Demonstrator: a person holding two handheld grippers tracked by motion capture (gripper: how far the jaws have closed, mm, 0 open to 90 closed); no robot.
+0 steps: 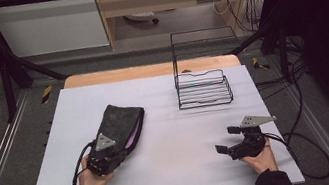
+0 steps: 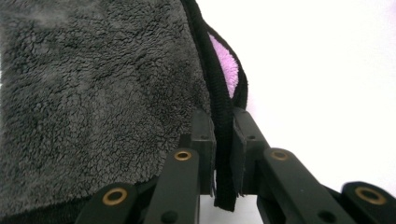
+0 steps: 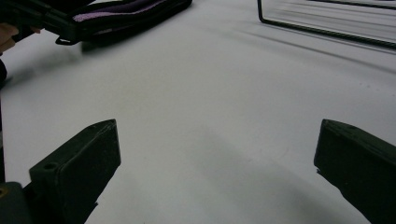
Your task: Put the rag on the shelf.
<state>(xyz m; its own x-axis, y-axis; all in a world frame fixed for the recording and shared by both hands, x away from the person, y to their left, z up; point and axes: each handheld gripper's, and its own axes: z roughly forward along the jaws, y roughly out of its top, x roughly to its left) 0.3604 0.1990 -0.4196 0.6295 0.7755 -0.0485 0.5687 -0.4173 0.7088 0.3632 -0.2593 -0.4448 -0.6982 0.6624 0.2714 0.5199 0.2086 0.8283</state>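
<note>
High view puts the person's two hands at the near edge of the white tabletop (image 1: 170,137), sleeves coming in from the bottom. At the near left, the left gripper (image 1: 112,154) sits at the near end of a dark grey towel (image 1: 119,123); the left gripper view shows its jaws pressed together on the towel's black hem, which stands on edge between the two pads, with the fluffy grey face to one side and a strip of purple lining showing on the other. At the near right, well apart from the towel, the right gripper (image 1: 224,139) rests low over bare tabletop, its jaws pointing toward the left side; the right gripper view shows those jaws spread wide with nothing between them, and the towel (image 3: 126,14) and the left gripper (image 3: 56,25) farther off in its upper left corner. From the left gripper the towel runs away and slightly to the right, lying folded along the tabletop. Farther back, right of centre, a black wire rack (image 1: 203,86) stands upright near the far edge, empty, apart from both the towel and the grippers. Beyond the tabletop a grey floor and pale wooden furniture show.
</note>
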